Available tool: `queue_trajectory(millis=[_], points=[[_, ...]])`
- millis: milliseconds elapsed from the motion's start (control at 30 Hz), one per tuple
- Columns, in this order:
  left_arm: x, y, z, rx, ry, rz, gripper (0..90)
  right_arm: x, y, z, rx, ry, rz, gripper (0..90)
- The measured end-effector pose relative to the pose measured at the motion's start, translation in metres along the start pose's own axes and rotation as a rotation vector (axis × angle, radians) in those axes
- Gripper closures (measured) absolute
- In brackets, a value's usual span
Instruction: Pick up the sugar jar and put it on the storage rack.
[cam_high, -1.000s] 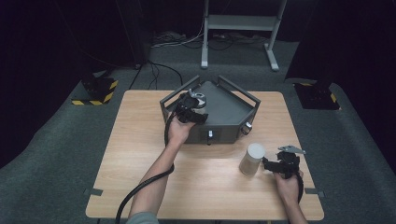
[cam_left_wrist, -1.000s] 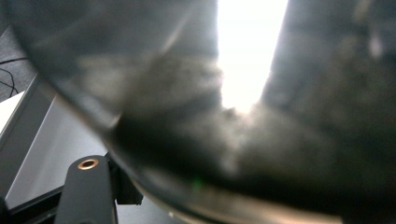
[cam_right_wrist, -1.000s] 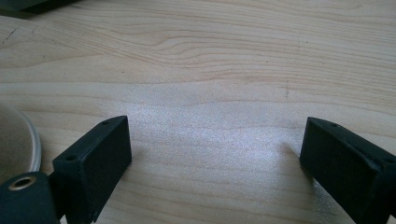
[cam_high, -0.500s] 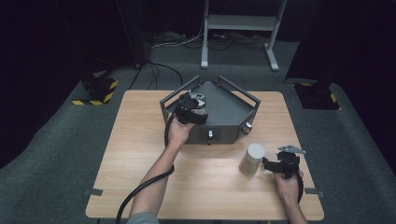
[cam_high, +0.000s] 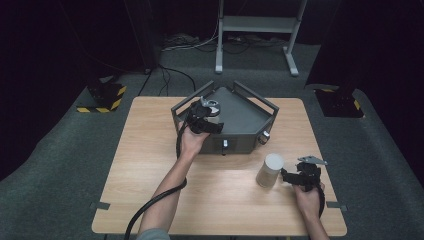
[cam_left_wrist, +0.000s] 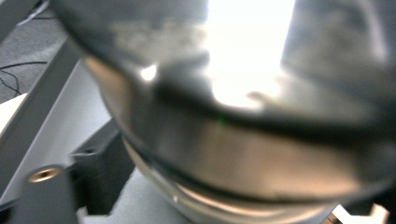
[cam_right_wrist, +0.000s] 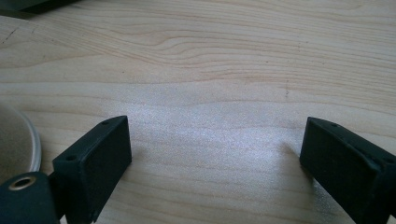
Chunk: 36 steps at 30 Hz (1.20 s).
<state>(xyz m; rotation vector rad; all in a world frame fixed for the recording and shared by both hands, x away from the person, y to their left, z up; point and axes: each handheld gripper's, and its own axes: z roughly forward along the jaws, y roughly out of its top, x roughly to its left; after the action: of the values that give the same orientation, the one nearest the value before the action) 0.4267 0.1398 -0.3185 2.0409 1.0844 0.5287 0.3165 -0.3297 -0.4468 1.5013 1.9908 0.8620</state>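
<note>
My left gripper (cam_high: 212, 116) reaches over the left part of a dark grey metal box (cam_high: 245, 120) at the far middle of the table. Its jaws have just been opening. A round shiny thing (cam_left_wrist: 243, 163), blurred and very close, stands between them, and one black finger (cam_left_wrist: 51, 196) shows at the lower left, beside it. My right gripper (cam_high: 291, 176) rests low on the wood at the right, open, its fingers (cam_right_wrist: 93, 163) wide apart over bare table. A pale upright cylinder (cam_high: 270, 170) stands just left of it, and its rim (cam_right_wrist: 16, 140) shows in the right gripper view.
The wooden table (cam_high: 150, 165) has bare wood on the left and along the front. The box has raised bars round its rim and knobs (cam_high: 263, 137) on its front face. A black cable (cam_high: 155, 202) trails from the left gripper past the forearm.
</note>
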Motion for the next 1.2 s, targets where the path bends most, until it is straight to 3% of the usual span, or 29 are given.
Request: queue_trajectory(millis=[200, 933, 1200], points=[[-0.001, -0.002, -0.006, -0.014, 0.012, -0.006, 6.4, 0.0, 0.0, 0.0, 0.0, 0.0, 0.0, 8.7], [-0.005, -0.018, -0.029, -0.02, 0.009, -0.001, 5.1, 0.0, 0.0, 0.0, 0.0, 0.0, 0.0, 8.7], [-0.01, -0.024, -0.039, -0.012, 0.017, 0.029, 4.9, 0.0, 0.0, 0.0, 0.0, 0.0, 0.0, 8.7]])
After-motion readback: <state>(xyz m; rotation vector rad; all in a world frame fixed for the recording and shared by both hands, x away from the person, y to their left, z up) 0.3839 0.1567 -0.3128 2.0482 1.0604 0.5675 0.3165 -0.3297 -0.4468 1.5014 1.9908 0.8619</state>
